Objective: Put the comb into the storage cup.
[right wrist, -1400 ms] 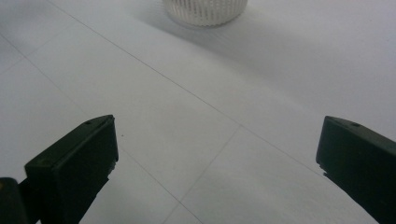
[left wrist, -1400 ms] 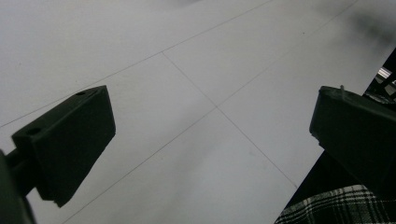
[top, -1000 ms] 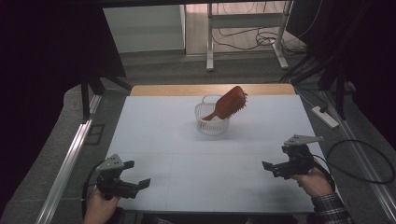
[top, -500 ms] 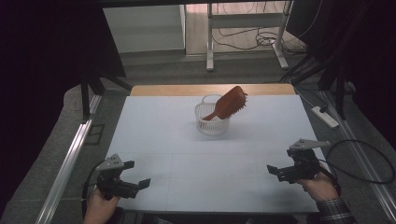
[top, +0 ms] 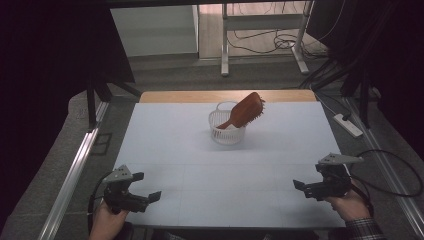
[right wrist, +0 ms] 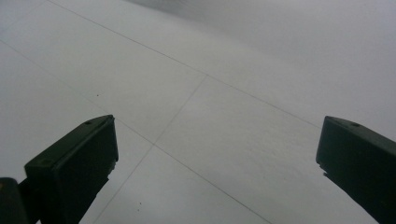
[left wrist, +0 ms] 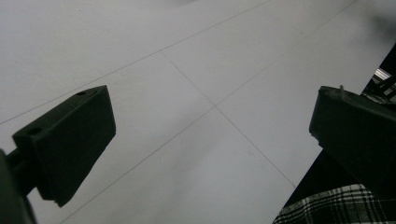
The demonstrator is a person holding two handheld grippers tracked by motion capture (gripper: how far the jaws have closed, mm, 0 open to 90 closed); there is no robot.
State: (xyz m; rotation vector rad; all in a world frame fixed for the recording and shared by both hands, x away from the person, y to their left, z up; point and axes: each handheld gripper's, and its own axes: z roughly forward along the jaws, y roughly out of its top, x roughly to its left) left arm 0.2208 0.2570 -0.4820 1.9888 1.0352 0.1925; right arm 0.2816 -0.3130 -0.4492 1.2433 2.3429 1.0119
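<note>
Claws wide, our left claw [top: 150, 192] and right claw [top: 299, 186] hover at the table's [top: 170, 140] near corners, well apart from the brown hairbrush [top: 245, 111] propped handle-down in the white basket [top: 227, 131]; we'd approach slowly and grip the brush's head.

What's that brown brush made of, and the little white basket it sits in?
The hairbrush looks like wood or wood-coloured plastic: smooth reddish-brown back with a slight sheen. The basket looks like plastic: white, thin slotted walls that you can see through. Neither is certain from this far.
</note>
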